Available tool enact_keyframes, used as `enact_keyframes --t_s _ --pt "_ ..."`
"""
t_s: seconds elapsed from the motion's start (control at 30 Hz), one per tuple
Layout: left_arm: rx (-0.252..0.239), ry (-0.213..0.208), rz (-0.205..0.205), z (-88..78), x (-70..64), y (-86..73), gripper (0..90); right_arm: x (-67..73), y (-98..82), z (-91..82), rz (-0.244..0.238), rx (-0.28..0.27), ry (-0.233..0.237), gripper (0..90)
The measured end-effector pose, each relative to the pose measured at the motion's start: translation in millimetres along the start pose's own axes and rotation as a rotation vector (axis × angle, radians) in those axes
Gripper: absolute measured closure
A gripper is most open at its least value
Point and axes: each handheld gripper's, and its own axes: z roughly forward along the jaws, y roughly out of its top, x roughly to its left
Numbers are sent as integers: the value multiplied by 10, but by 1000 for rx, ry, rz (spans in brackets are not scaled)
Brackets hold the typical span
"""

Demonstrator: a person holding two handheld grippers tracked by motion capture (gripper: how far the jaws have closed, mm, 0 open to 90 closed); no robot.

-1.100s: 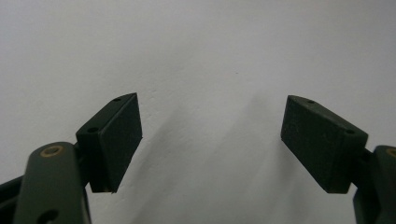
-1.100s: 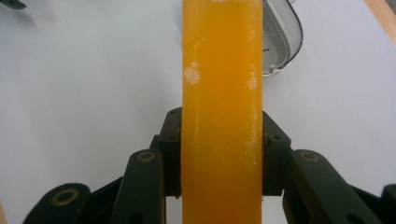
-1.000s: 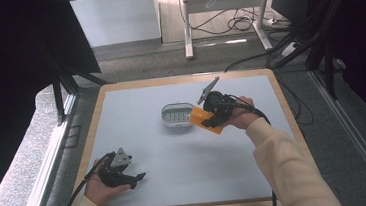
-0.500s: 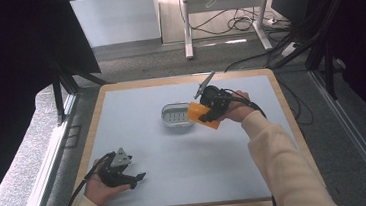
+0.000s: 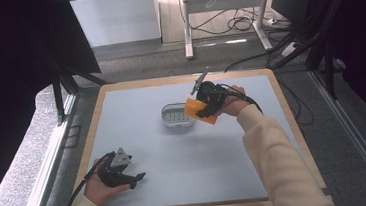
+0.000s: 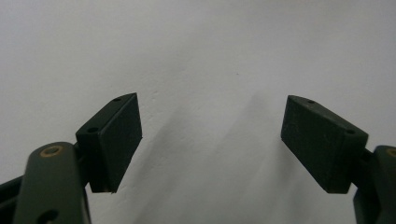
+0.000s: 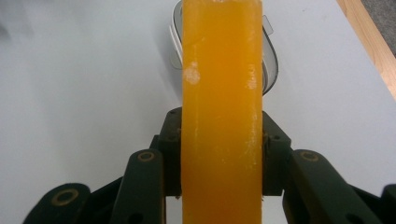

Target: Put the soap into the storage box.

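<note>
An orange soap bar (image 5: 200, 111) is clamped between the jaws of my right gripper (image 5: 205, 109), held in the air just right of a clear oval soap dish (image 5: 176, 116) near the table's middle. In the right gripper view the orange soap bar (image 7: 221, 107) stands edge-on between the black jaws, and the soap dish (image 7: 270, 59) peeks out behind its upper part. My left gripper (image 5: 133, 179) rests near the front left of the table, open, with nothing between its fingers (image 6: 116, 140).
The table is a pale grey-white sheet (image 5: 186, 158) with a wooden rim (image 5: 293, 118). Cables and desk legs lie on the floor beyond the far edge.
My right gripper has carried the soap bar slightly left and toward the soap dish. The left gripper has stayed put.
</note>
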Motion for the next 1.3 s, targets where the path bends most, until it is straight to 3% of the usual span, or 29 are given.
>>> enact_keyframes --t_s 0.43,0.9,1.3 --pt "-1 -2 -2 2 -2 -2 205 -84 82 103 -5 6 10 617" --pt "-4 -7 4 -10 -6 6 204 -162 193 89 -13 -6 14 617" --pt "-7 -12 4 -11 2 8 204 -228 317 205 -26 -22 27 617"
